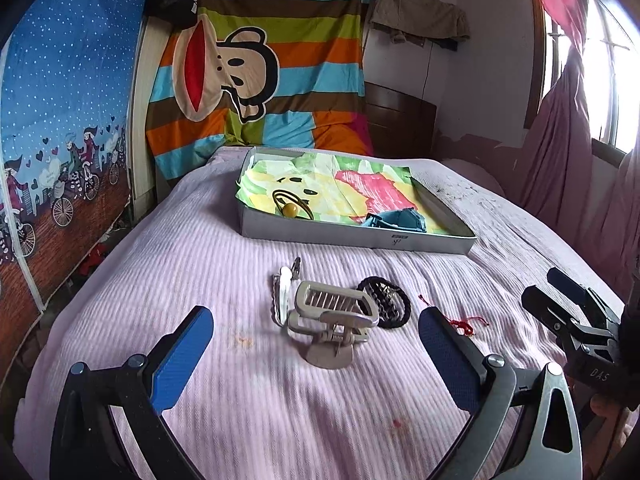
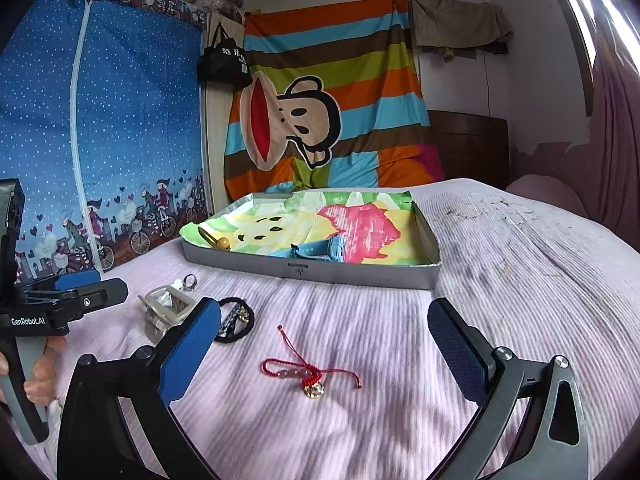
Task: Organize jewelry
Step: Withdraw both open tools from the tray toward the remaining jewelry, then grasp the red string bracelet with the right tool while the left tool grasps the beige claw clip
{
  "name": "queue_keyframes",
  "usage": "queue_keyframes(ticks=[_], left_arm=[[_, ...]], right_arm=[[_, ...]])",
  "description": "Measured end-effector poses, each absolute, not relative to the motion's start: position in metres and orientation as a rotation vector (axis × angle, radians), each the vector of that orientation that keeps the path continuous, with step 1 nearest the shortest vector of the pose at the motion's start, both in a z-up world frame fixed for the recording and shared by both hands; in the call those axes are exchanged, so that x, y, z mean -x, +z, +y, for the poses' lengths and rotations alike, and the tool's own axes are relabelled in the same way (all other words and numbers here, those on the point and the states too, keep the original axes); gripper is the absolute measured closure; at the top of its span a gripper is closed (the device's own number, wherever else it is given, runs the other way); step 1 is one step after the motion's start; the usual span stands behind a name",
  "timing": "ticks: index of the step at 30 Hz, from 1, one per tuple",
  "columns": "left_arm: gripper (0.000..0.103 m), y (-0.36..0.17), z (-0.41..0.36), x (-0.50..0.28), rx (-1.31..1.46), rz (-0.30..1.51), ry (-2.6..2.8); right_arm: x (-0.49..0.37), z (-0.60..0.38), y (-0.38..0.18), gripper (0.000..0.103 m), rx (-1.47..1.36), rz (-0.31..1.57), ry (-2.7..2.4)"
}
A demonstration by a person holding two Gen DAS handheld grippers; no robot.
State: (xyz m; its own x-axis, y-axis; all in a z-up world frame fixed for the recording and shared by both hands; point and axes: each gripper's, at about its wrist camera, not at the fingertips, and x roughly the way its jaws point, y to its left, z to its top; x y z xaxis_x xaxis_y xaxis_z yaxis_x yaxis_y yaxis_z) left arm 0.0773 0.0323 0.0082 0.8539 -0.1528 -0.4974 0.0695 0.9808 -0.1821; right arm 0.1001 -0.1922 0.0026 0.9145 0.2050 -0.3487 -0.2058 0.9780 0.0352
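Left wrist view: the left gripper, jaws spread wide and holding nothing, hovers over a pink bedspread facing a beige hair claw. Beside the claw lie a white hair clip and a black hair tie. Beyond them sits a shallow grey tray, lined with colourful paper, holding a gold hoop with a bead and a blue cloth item.

Right wrist view: the right gripper, also wide and empty, faces a red cord bracelet lying apart from the other pieces.
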Motion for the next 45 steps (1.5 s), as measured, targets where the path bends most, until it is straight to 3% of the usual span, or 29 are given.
queue_keyframes(ticks=[11, 15, 23, 30, 41, 45], left_arm=[[0.0, -0.005, 0.023, -0.085, 0.119, 0.622, -0.165], [0.007, -0.009, 0.019, -0.088, 0.109, 0.647, -0.181], [0.028, -0.015, 0.016, -0.098, 0.103, 0.697, -0.208], [0.037, -0.019, 0.013, -0.107, 0.103, 0.713, -0.222], [0.055, -0.023, 0.008, -0.118, 0.108, 0.727, -0.224], [0.058, -0.024, 0.008, -0.118, 0.114, 0.729, -0.225]], right_arm=[[-0.103, -0.196, -0.014, 0.001, 0.012, 0.455, 0.22], [-0.111, -0.198, -0.025, 0.003, -0.005, 0.511, 0.227], [-0.127, -0.191, -0.042, 0.034, -0.001, 0.611, 0.252], [-0.135, -0.18, -0.05, 0.062, 0.021, 0.664, 0.29], [-0.156, -0.174, -0.052, 0.064, 0.011, 0.728, 0.332], [-0.165, -0.172, -0.053, 0.074, 0.008, 0.755, 0.334]])
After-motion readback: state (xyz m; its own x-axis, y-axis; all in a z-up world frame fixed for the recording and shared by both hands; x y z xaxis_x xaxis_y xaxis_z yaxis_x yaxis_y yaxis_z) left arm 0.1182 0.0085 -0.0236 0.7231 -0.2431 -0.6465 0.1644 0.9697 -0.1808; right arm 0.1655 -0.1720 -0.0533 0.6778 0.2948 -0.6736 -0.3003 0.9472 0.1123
